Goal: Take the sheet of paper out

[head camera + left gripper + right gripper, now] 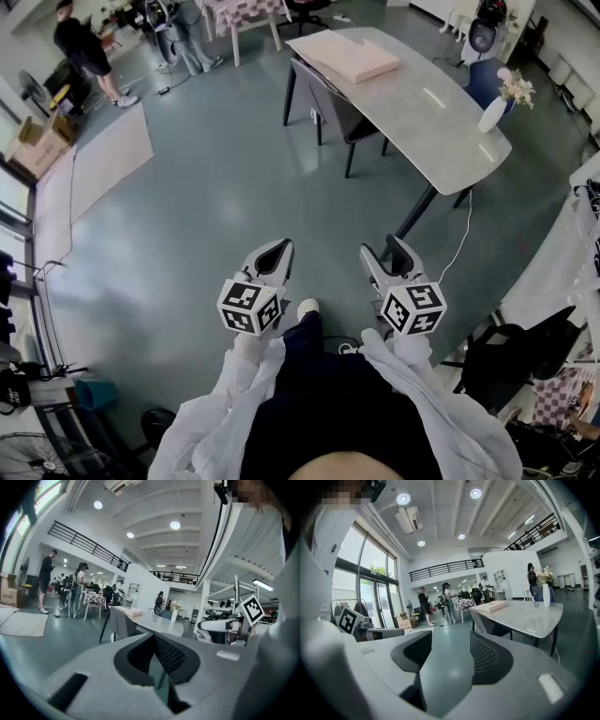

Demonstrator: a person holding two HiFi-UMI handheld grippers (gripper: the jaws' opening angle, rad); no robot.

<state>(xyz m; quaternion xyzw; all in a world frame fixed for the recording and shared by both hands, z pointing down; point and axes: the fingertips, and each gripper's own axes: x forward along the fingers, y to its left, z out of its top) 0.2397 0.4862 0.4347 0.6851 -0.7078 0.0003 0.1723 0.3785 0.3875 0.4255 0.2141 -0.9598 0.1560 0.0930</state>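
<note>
White sleeves (220, 408) are seen nearest, with both grippers held out over bare floor, well short of the table (441, 122). The left gripper (278, 247) is closed on nothing. The right gripper (386, 248) is spread wide and empty, presumably readied for a grasp. No loose sheet of paper can be made out; a flat pink stack (349, 56) on the table's far end is judged its likeliest place.

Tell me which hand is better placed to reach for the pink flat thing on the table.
Right, probably. The right tool has its jaws apart and empty and sits nearer the table; the left tool is shut. Both are far from the pink box.
</note>
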